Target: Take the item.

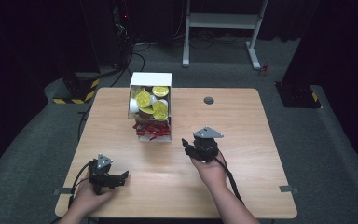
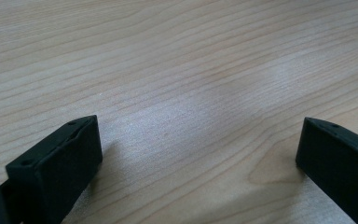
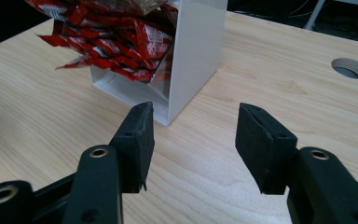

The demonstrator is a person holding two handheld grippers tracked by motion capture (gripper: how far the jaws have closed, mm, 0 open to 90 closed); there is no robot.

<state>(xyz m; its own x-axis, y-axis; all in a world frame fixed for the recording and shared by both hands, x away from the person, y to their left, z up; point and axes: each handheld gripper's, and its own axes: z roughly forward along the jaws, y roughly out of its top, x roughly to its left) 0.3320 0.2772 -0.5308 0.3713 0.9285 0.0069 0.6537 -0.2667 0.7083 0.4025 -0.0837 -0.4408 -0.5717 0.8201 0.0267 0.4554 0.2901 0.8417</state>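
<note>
High view: your right gripper [image 1: 189, 145] sits just beside the near right corner of the white box [image 1: 151, 79], jaws apart, holding nothing. Your left gripper [image 1: 116, 178] rests low near the front edge of the surface [image 1: 242, 186], well apart from the box, jaws also apart and empty. The box has 2 compartments: yellow-lidded cups [image 1: 151, 103] in the far one, red sachets [image 1: 150, 130] in the near one. Risk: the box looks light and nothing braces it, so a push from your right gripper would likely slide or tip it.

Left gripper view: bare wood between 2 spread jaws. This hand is too far off to steady the box quickly.

Right gripper view: the jaws stand open, aimed at the box [image 3: 193, 51] corner, not the sachets [image 3: 107, 39]. The sachets lie heaped and overlapping, some poking past the open front. Risks as I judge them: closing on the box wall instead of a sachet; pinching several sachets at once; dragging the loose pile out onto the surface; a slick sachet slipping from a shallow pinch.
</note>
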